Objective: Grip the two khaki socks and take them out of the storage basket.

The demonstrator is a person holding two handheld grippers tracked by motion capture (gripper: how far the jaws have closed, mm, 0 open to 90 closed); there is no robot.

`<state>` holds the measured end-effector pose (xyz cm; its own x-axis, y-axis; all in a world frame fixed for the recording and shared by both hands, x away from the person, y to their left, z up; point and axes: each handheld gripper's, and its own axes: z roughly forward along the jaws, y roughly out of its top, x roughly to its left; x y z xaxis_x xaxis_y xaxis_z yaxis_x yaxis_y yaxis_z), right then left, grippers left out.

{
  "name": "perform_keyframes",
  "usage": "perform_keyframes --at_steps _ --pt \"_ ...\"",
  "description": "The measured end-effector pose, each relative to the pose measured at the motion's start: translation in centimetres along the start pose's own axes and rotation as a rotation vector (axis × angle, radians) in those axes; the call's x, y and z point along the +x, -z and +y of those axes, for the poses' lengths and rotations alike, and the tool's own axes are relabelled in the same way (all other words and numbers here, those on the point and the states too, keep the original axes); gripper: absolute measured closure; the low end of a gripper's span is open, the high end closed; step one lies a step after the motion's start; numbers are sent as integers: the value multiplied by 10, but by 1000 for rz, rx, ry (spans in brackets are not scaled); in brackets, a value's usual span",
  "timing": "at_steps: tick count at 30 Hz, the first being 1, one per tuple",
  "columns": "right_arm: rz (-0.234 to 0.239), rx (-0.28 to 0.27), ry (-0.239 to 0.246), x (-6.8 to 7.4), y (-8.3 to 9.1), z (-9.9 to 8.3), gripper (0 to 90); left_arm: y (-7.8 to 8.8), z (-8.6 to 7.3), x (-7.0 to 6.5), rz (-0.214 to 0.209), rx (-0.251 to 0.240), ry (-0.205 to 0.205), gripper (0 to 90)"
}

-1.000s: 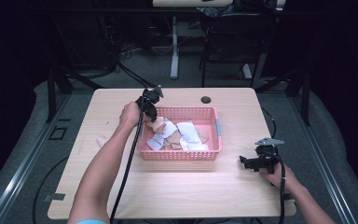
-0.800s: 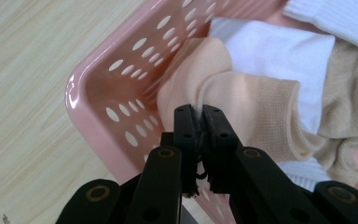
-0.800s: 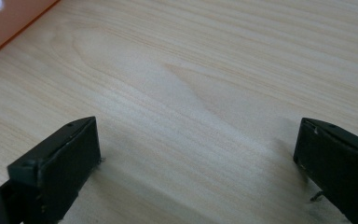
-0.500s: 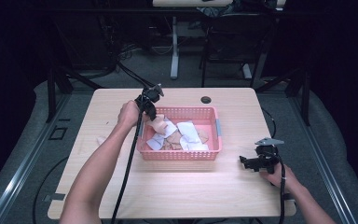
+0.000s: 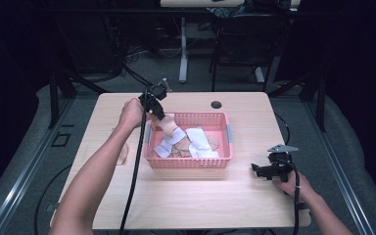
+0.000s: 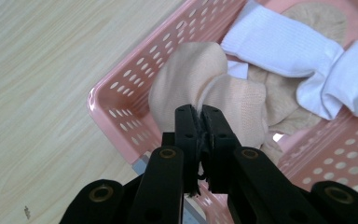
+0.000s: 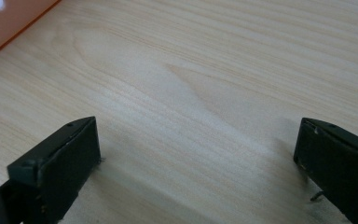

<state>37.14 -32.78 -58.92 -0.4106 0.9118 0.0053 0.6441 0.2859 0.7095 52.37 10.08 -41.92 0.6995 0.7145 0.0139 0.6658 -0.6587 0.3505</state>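
Over the near-left corner of the pink basket (image 6: pixel 121 116), beige sock (image 6: pixel 205 98) pinched between the closed jaws of the left gripper (image 6: pixel 199 114), a fold of fabric clamped at the tips, the rest bunched and hanging against the inside of the perforated wall. Seen from the high view, same sock (image 5: pixel 169 126) at the basket's (image 5: pixel 191 164) left end, partly above the rim, left gripper (image 5: pixel 155 108) just above it. Below and beside it in the basket, white socks (image 6: pixel 284 44) and further beige socks (image 6: pixel 284 100), lying loose and overlapping. Judged as the lift-out step: raise straight up until the trailing end clears the rim, then carry leftward over the bare wooden table (image 5: pixel 107 122). Keep the clamp firm; only a small fold is held, so avoid jerks that could pull fabric from the pads. Watch for the hanging end snagging on the basket holes or dragging a neighbouring sock along; pause and shake lightly if anything clings. Avoid tipping the light basket with a sideways pull before clearance. At the near-right of the table, right gripper (image 5: pixel 267 170) resting well apart from the basket, jaws spread wide with bare tabletop (image 7: pixel 191 93) between them, grasping nothing; available to steady the basket rim if it shifts. Near the far edge, a dark cable hole (image 5: pixel 216 104), well clear of the work.
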Motion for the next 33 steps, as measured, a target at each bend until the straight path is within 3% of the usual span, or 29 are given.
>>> perform_keyframes --at_steps 9,20,33 --pt "1 0 0 0 0 0 0 27 2 -1 -12 -29 -6 863" --pt "2 -1 2 0 0 0 0 64 -1 1 -9 -31 -23 861" --pt "2 -3 -1 0 0 0 0 92 -28 22 -2 -65 32 861"
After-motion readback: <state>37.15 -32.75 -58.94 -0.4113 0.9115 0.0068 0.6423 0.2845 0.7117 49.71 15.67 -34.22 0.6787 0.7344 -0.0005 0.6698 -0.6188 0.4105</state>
